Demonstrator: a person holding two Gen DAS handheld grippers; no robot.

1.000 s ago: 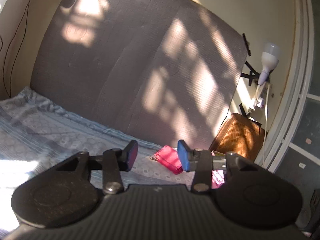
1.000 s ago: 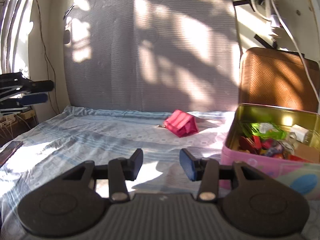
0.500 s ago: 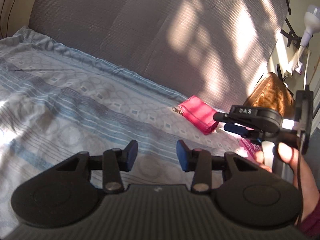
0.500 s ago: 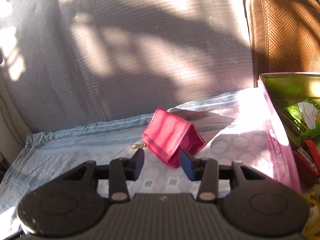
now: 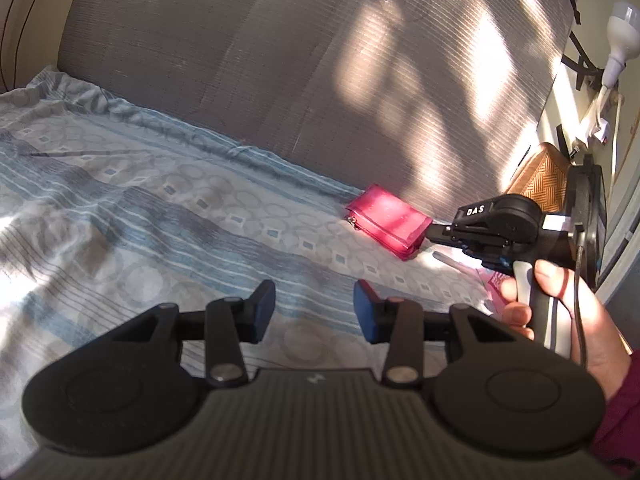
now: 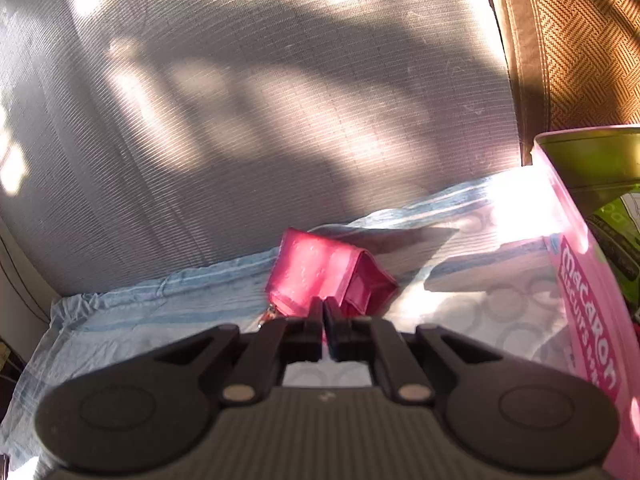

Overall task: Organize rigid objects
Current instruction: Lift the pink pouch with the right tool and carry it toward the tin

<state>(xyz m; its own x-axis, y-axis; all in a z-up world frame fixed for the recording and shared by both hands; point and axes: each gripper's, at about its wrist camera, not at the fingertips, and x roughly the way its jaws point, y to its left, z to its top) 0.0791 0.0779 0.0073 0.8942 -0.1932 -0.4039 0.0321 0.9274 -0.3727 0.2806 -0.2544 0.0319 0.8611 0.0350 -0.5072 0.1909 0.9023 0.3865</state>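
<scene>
A pink zip pouch (image 5: 386,226) (image 6: 316,272) lies on the blue patterned bedsheet (image 5: 160,208) near the grey board. My right gripper (image 6: 323,312) (image 5: 430,234) has its fingers pressed together on the pouch's near edge, at its right end in the left wrist view. A hand (image 5: 560,300) holds that gripper. My left gripper (image 5: 314,308) hovers over the sheet, short of the pouch and to its left, open with nothing between its fingers.
A pink biscuit tin (image 6: 580,280) (image 5: 496,280) with several small items stands just right of the pouch. A brown woven panel (image 6: 572,40) (image 5: 544,176) rises behind it. A grey ribbed board (image 5: 320,60) leans behind the bed. A lamp bulb (image 5: 620,36) hangs at the far right.
My right gripper swept right and forward to the pouch and closed its fingers on the near edge. My left gripper dipped toward the sheet, then stayed still.
</scene>
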